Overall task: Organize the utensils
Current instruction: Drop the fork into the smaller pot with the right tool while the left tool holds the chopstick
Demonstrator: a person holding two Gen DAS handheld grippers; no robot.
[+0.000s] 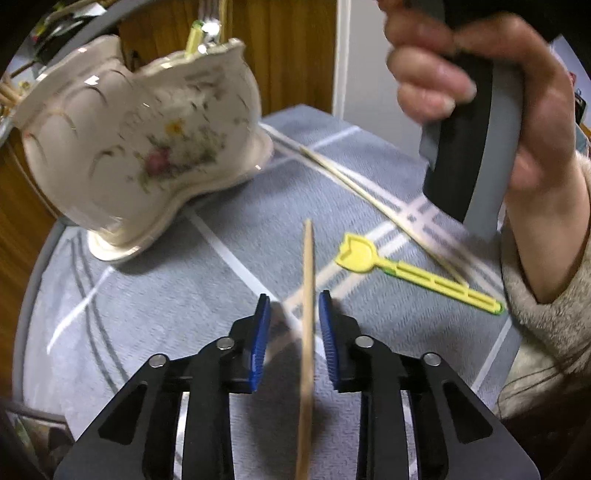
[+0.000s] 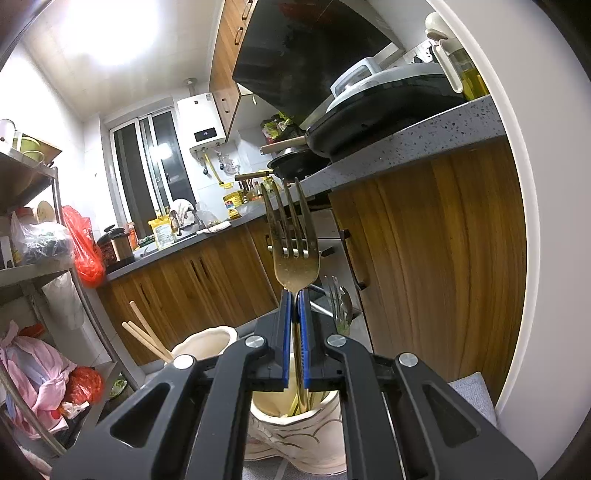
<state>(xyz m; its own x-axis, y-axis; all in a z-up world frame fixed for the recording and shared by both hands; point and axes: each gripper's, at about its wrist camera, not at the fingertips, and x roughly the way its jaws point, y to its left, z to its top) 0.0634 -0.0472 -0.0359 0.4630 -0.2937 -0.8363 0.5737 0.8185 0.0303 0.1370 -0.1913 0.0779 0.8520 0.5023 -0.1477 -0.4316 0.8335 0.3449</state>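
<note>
Both grippers: black angular linkage arms, round silver pivot pins, ribbed blue pads (image 1: 258, 332). Left gripper (image 1: 294, 325), right gripper (image 2: 295, 325) alike. Handle (image 1: 476, 155) grey with black. Sleeve (image 1: 550, 325) beige, fuzzy.

Motion-blurred left view, sharp right view, blown-out ceiling light (image 2: 110, 33) glare, fisheye bending, dark vignetted corners

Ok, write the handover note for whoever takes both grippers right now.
Left gripper: open around a wooden chopstick, pads not pressing it.
Right gripper: shut on a metal fork, raised above the ceramic holder.
Done: chopsticks and other utensils already stand in the holder.
Left: the fork, this chopstick, a yellow plastic fork and more chopsticks on the grey cloth.
</note>
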